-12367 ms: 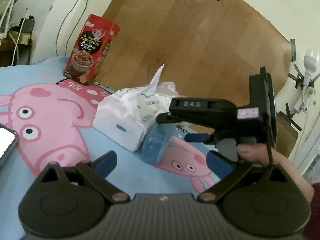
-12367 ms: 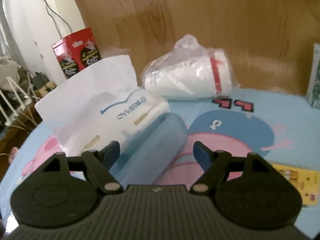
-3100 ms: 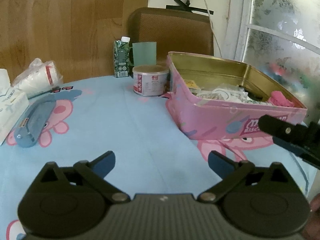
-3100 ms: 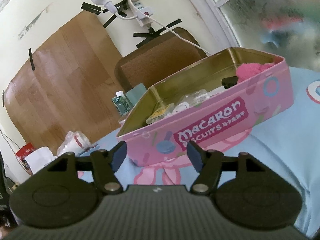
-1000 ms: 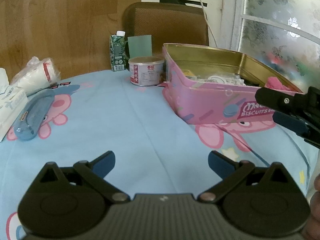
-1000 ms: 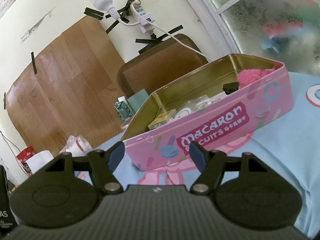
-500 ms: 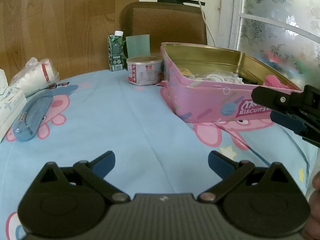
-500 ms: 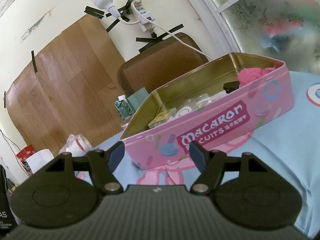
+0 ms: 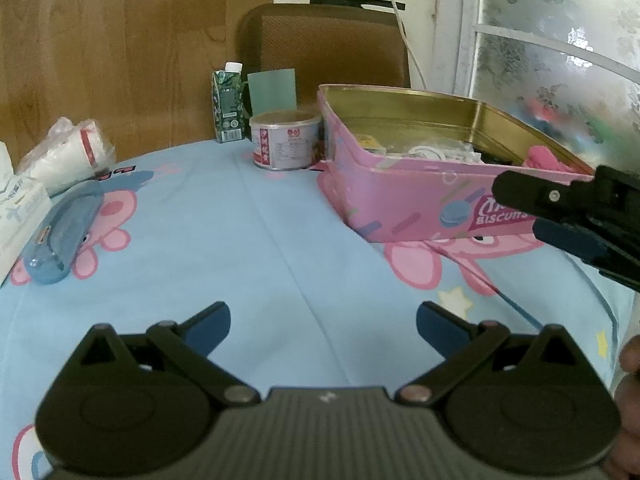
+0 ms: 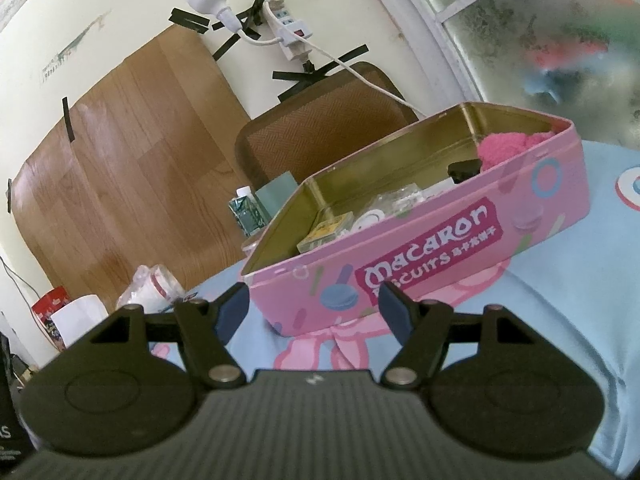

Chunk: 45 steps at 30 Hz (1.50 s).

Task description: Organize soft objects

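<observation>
pink fluffy cloth [image 10: 505, 147] lay bunched in the far right corner of the pink biscuit tin [image 10: 440, 236], the largest item on the blue cartoon tablecloth [image 9: 248, 216]. tin: open, long axis running from near left to far right in the right wrist view, holding small packets besides the cloth. the bunched cloth showed no clear axis of its own. tissue pack [image 9: 16, 212], bagged white roll [image 9: 66, 154] and blue case [image 9: 60, 236], which lay lengthwise away from the camera, sat well apart from the tin at the left. judged progress: partly done, one soft item stowed, the tissue pack and roll possibly left. left gripper [image 9: 322, 320]: jaws spread, empty, over bare cloth. right gripper [image 10: 312, 308]: jaws spread, empty, facing the tin's side.
</observation>
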Available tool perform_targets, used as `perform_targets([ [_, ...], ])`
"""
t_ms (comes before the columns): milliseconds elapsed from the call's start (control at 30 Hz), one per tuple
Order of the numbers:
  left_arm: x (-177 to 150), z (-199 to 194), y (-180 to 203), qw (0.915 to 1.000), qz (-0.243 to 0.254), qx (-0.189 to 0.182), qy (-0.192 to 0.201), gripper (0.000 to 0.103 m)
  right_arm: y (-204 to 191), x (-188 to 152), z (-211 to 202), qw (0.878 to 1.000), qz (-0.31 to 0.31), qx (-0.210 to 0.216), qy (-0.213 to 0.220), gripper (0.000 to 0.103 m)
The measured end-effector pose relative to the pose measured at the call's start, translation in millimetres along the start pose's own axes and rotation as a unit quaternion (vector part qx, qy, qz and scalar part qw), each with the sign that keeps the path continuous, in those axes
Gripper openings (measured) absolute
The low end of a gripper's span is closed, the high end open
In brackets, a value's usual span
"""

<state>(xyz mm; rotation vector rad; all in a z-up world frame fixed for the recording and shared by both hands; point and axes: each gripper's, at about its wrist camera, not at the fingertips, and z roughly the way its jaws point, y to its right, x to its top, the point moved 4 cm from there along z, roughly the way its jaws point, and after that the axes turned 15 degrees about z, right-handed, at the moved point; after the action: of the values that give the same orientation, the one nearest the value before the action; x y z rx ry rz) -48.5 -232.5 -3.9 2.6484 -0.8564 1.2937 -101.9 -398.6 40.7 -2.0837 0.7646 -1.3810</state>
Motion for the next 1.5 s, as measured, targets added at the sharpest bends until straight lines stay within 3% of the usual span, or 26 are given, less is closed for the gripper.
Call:
perform_targets([
  [233,-2,-4,-11,0.9999,-0.008,0.001,0.006,0.103,-8,-4,3,1.0,-0.017,0.002,-0.01,0.074],
  [433,-12,-14,-44,0.999,-0.036,0.019,0.02,0.103,-20,-15,13,0.999,-0.043,0.005,-0.033,0.074],
  [767,-48,-42,-128,0.9906,-0.08,0.105,0.035,0.103,-71,-46,43,0.988,-0.123,0.033,-0.088,0.074],
  [900,-70,-54,-167,0.9792,-0.116,0.162,0.038,0.103,-102,-65,67,0.977,-0.166,0.056,-0.122,0.074],
  [1000,-85,-63,-198,0.9669,-0.19,0.163,0.052,0.103,-126,-75,90,0.97,-0.175,0.075,-0.15,0.074],
  [1067,-95,-71,-215,0.9532,-0.235,0.176,0.071,0.103,-145,-80,110,0.965,-0.176,0.087,-0.172,0.074],
  [1200,-112,-82,-236,0.9284,-0.31,0.161,0.127,0.103,-185,-94,142,0.955,-0.179,0.118,-0.207,0.077],
  [1367,-117,-97,-237,0.9125,-0.321,0.179,0.181,0.103,-231,-122,173,0.936,-0.235,0.137,-0.224,0.091],
  [1500,-116,-105,-231,0.9082,-0.309,0.198,0.201,0.103,-240,-153,201,0.918,-0.291,0.104,-0.251,0.09],
])
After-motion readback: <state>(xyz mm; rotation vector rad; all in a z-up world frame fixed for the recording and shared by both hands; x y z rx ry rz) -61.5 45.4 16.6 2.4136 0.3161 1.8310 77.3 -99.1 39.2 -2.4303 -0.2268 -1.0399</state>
